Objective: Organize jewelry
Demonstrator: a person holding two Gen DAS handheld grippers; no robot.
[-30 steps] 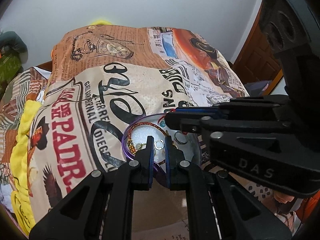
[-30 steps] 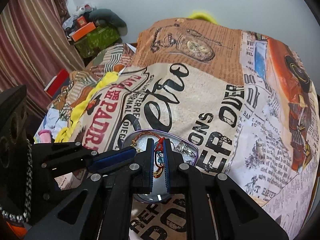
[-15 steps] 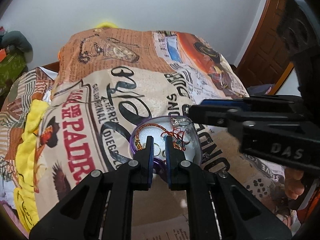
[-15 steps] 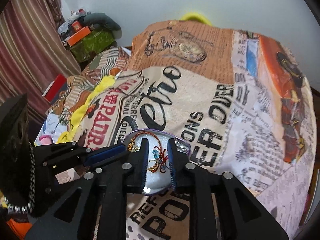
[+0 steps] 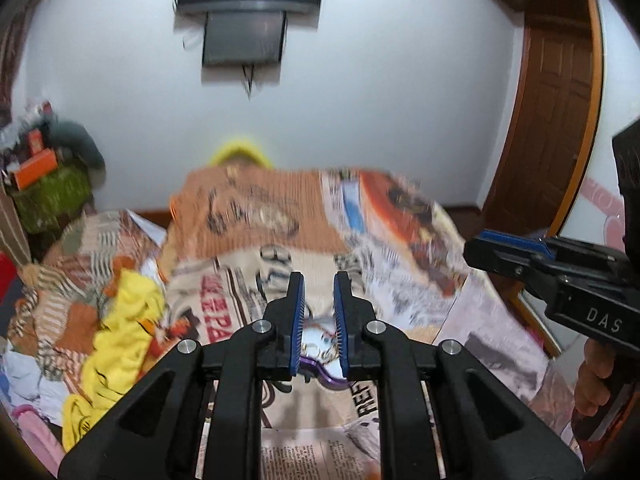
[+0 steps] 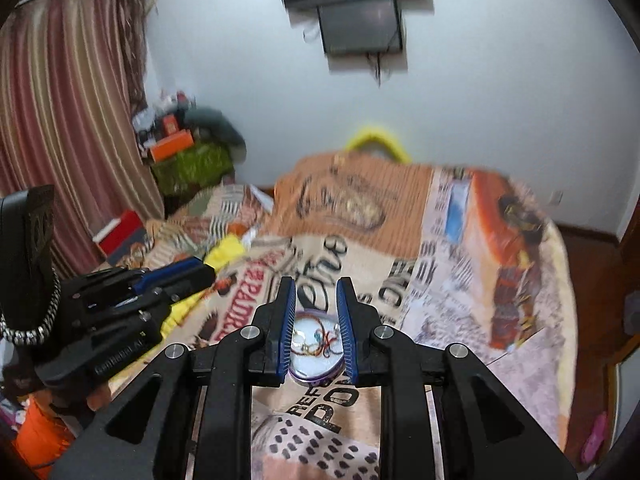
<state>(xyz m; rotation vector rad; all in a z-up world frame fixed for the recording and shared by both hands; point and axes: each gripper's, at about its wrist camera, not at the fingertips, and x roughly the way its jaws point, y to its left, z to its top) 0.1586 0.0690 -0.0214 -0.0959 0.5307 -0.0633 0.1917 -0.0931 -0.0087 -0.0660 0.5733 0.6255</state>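
Observation:
A round purple-rimmed dish (image 6: 316, 378) lies on the bed's newspaper-print blanket, holding a tangle of red and gold bracelets and rings (image 6: 320, 340). My right gripper (image 6: 316, 286) hangs well above it, open with a narrow gap and nothing between its blue pads. In the left wrist view the same dish (image 5: 328, 378) shows blurred below my left gripper (image 5: 319, 284). Its jaws are opening slightly and hold nothing. Each gripper shows in the other's view: the right gripper (image 5: 480, 244) at the right edge, the left gripper (image 6: 200, 272) at the left.
The printed blanket (image 6: 420, 264) covers the bed. Crumpled clothes with a yellow cloth (image 5: 120, 332) lie at the left. Boxes (image 6: 172, 148) are stacked by a striped curtain (image 6: 68, 120). A screen (image 5: 248, 8) hangs on the wall, a wooden door (image 5: 560, 100) stands right.
The right gripper let go of the red bracelet, which now lies in the dish. Both grippers rose and tipped up away from the dish, so more wall shows.

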